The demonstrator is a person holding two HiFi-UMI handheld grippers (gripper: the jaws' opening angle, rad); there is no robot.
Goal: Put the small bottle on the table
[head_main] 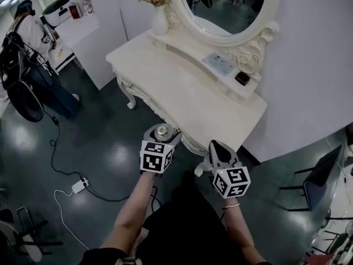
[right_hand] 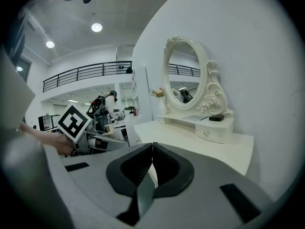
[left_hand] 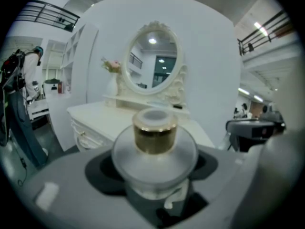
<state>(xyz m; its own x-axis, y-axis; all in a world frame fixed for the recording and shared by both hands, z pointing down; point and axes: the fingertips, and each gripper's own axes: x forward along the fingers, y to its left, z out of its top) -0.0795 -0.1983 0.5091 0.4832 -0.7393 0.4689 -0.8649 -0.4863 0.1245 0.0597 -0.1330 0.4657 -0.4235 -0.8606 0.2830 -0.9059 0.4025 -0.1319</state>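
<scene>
A small round clear bottle (head_main: 162,131) with a gold cap sits upright between the jaws of my left gripper (head_main: 161,134), just in front of the white dressing table's (head_main: 182,87) near edge. In the left gripper view the bottle (left_hand: 155,149) fills the middle, gripped at its wide body, and the table (left_hand: 102,116) lies beyond it. My right gripper (head_main: 215,146) hovers to the right, off the table's front edge. Its jaws (right_hand: 152,149) are shut together with nothing between them. In that view the table (right_hand: 200,144) stretches ahead on the right.
An oval mirror (head_main: 223,7), a vase of flowers (head_main: 157,4), a booklet (head_main: 219,64) and a small black box (head_main: 242,79) stand at the table's back. A person (head_main: 33,48) stands far left. A cable and power strip (head_main: 79,186) lie on the floor.
</scene>
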